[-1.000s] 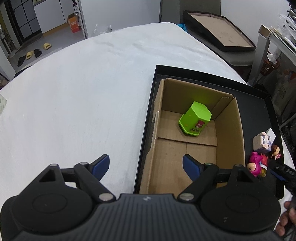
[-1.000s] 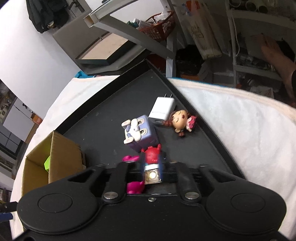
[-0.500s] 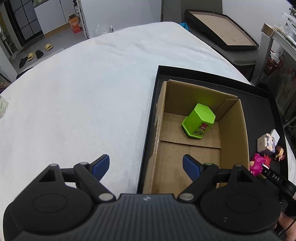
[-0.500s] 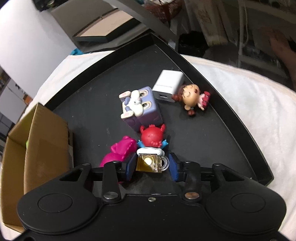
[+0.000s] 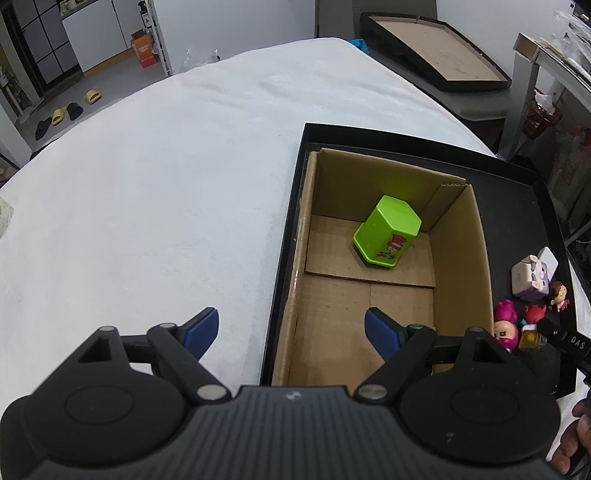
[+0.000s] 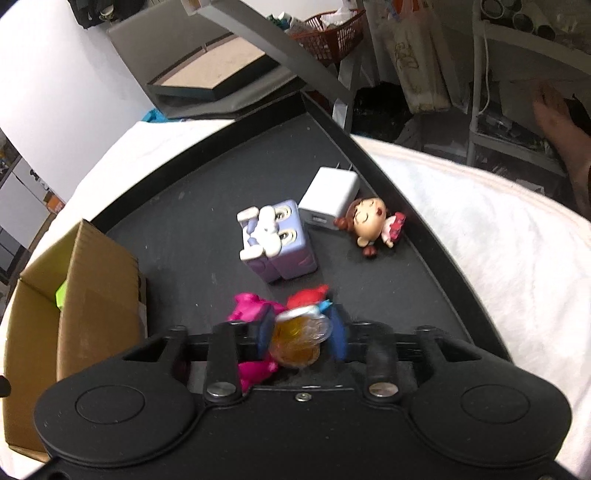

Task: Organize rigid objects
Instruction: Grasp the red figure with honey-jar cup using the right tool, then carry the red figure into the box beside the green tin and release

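Observation:
My right gripper (image 6: 301,332) is shut on a red-headed figurine with an amber base (image 6: 299,339), just above the black tray (image 6: 207,192); it also shows in the left wrist view (image 5: 532,332). A pink figurine (image 6: 247,310) lies beside it. A purple cube toy (image 6: 275,240), a white charger (image 6: 330,197) and a girl doll (image 6: 373,225) lie further on. A cardboard box (image 5: 391,295) in the tray holds a green container (image 5: 388,230). My left gripper (image 5: 291,328) is open and empty over the box's near left edge.
The tray lies on a white cloth-covered table (image 5: 147,184). Another black tray (image 5: 436,51) rests beyond the table. Shelves and a red basket (image 6: 328,33) stand at the right.
My right gripper has closed on the red-headed figurine and lifted it slightly; it looks tilted and blurred now. The left gripper has barely moved.

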Motion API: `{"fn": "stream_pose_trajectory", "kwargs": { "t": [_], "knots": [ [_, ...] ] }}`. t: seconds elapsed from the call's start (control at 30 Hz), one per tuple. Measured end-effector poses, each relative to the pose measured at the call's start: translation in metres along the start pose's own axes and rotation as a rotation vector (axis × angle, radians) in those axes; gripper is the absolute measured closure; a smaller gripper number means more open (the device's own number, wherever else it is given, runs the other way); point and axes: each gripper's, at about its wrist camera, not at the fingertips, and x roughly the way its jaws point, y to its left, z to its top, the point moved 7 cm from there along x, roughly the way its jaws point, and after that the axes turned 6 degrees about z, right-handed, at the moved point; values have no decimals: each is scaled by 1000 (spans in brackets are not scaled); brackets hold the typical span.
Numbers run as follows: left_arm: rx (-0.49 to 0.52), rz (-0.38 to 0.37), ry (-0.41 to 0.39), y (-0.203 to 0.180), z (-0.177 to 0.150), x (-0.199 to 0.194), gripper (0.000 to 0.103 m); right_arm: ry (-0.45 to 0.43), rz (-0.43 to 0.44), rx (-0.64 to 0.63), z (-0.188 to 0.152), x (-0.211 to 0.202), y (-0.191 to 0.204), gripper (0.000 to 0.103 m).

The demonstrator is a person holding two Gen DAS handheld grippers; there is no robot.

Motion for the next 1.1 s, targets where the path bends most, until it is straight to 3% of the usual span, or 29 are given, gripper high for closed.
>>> {"fn": "stream_pose_trajectory", "kwargs": {
  "t": [0.33,0.4,0.43,0.47,0.57,0.6,0.63,0.67,1.1],
  "knots": [
    [-7,-11,5,3,-2,1,18,15,-18,6,0,2,-2,88],
    [-9,-12,8,3,-2,2,18,14,-32,18,1,4,-2,77],
    [-10,-12,9,3,-2,3,18,11,-35,11,1,4,-1,60],
    [-11,-11,10,3,-1,4,18,5,-43,-1,1,6,0,49],
    [-16,-11,9,4,0,4,18,29,-65,-8,-5,16,-1,53],
    [-16,-11,10,4,0,5,18,47,-59,1,-8,20,-2,57],
    [-17,-11,10,4,0,5,18,57,-53,3,-10,22,-2,73],
    [-18,-12,11,4,0,5,18,50,-54,-15,-11,21,-1,76],
    [-14,-32,15,2,-3,6,18,-5,-43,-65,3,-6,13,78]
  ]
}}
